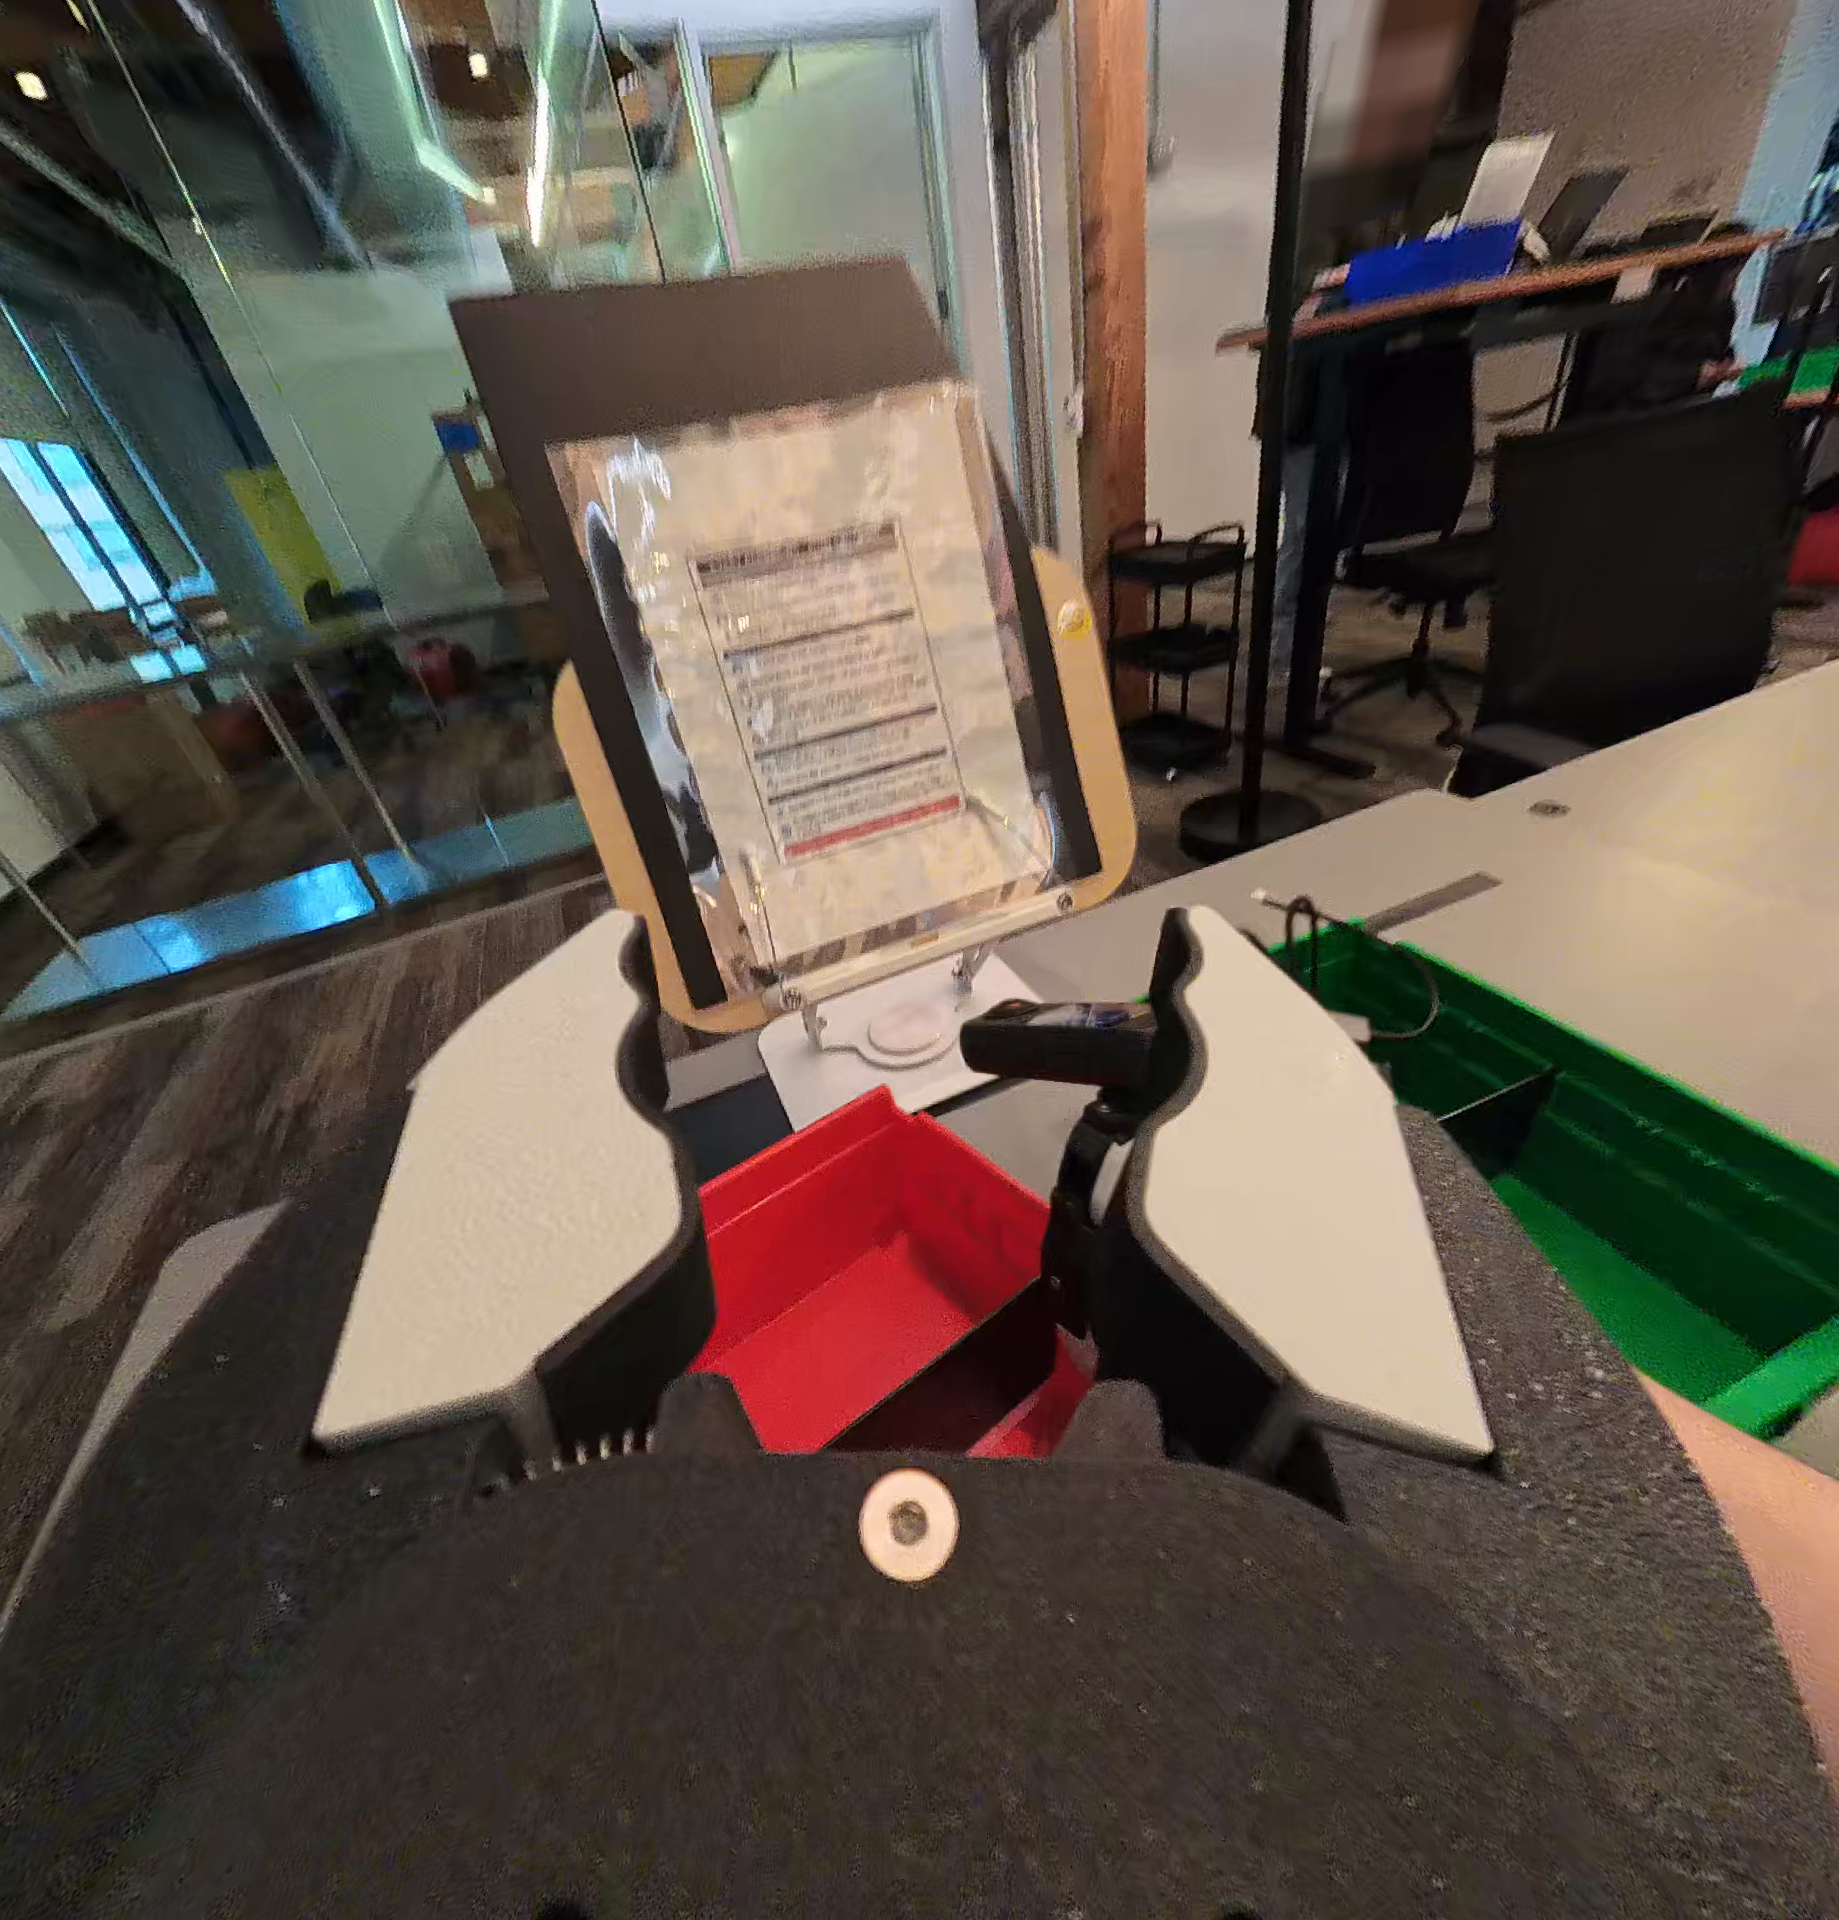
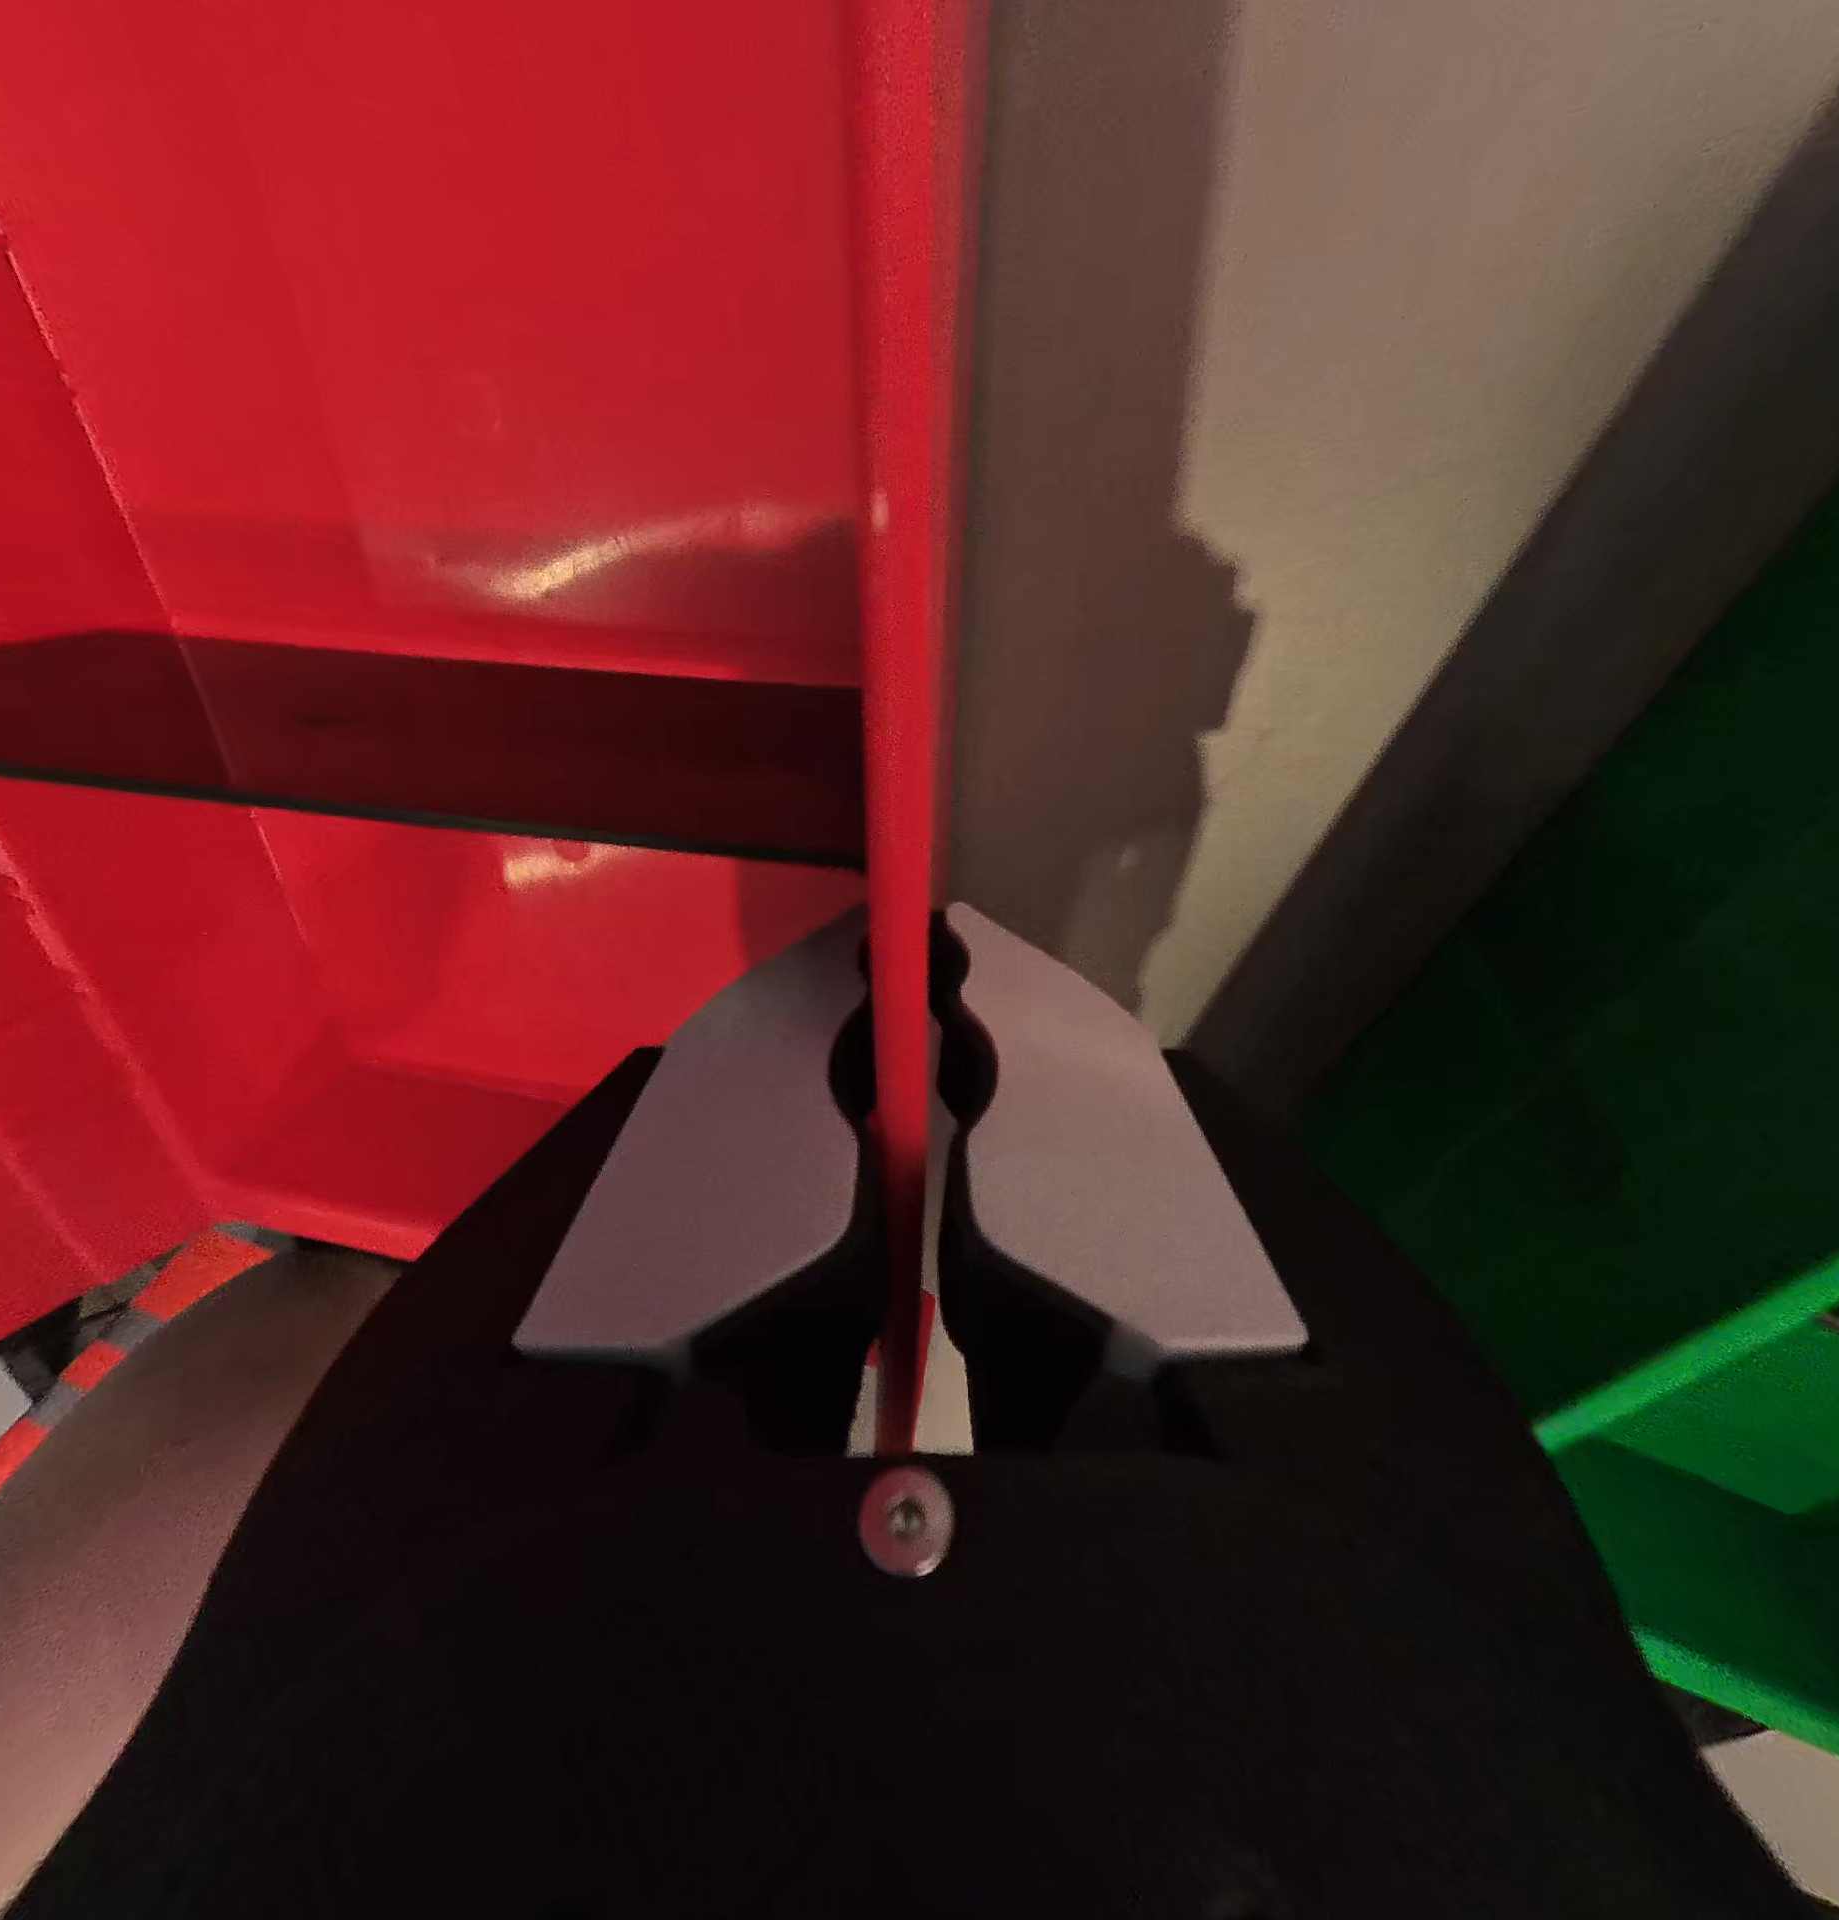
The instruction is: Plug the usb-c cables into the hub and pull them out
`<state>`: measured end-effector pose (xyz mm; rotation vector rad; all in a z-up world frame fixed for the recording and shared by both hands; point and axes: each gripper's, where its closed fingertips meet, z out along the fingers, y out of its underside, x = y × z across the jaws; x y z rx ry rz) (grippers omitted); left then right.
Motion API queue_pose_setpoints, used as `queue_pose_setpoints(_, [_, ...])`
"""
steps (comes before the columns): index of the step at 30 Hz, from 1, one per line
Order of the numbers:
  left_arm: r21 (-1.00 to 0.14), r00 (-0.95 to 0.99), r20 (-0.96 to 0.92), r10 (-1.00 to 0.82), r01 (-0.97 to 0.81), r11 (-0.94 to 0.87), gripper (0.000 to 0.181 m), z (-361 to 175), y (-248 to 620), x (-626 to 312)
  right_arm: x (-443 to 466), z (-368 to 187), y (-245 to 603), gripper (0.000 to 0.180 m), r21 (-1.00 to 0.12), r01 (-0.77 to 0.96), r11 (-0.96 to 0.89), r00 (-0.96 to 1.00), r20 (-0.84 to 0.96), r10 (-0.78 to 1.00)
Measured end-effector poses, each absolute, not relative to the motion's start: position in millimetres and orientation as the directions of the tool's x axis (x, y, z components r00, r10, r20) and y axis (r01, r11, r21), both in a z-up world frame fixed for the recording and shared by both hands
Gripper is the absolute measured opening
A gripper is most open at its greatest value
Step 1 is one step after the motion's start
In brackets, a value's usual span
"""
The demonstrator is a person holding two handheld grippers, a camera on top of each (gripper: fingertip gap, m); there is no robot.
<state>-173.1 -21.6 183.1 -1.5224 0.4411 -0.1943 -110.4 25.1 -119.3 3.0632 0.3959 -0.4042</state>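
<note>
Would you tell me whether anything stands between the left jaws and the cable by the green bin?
Yes: a black device on a stand, beside the red bin, rises between the left gripper and the cable.

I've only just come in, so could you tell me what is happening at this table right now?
A person holds a gripper in each hand. The right gripper is clamped on the side wall of a red bin, which has a dark divider and looks empty. The left gripper hangs open above that bin. A green bin sits alongside on the table. No hub is in view, so plugging has not begun.
</note>
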Motion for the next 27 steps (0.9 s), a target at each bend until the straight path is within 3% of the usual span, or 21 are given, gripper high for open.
queue_pose_setpoints(4, [-0.990,0.833,-0.116,-0.541,-0.054,0.129,0.088,211.5,-83.4,-165.7,-116.7,-87.9,20.4,0.006,-0.013,0.284,-0.959,0.911,-0.308,0.274])
queue_pose_setpoints(8, [-0.943,0.697,-0.044,-0.716,0.208,0.260,0.084,253.2,-159.6,-172.9,-103.8,-27.0,28.0,0.007,-0.088,0.274,-0.958,0.890,-0.353,0.287])
queue_pose_setpoints(14, [-0.903,0.746,-0.029,-0.665,0.266,0.338,0.083,268.7,-177.6,-212.6,33.3,73.7,21.1,0.006,-0.151,0.111,-0.982,0.930,-0.332,0.156])
queue_pose_setpoints(18, [-0.966,0.642,0.053,-0.765,0.226,0.124,0.089,241.6,-142.8,-183.9,182.8,101.3,-19.3,0.006,-0.184,-0.132,-0.974,0.969,-0.230,-0.088])
queue_pose_setpoints(21, [-0.997,0.612,0.080,-0.787,0.049,-0.063,0.094,195.4,-101.2,-143.1,282.6,95.0,-71.9,0.006,-0.190,-0.307,-0.933,0.946,-0.165,-0.278])
queue_pose_setpoints(24, [-0.968,0.665,0.076,-0.743,-0.129,-0.214,0.094,138.7,-49.3,-105.5,355.7,70.8,-128.3,0.006,-0.175,-0.473,-0.863,0.879,-0.158,-0.450])
queue_pose_setpoints(27, [-0.914,0.679,0.119,-0.724,-0.209,-0.347,0.082,80.3,-6.8,-63.5,402.1,37.8,-179.3,0.006,-0.139,-0.598,-0.789,0.798,-0.193,-0.571])
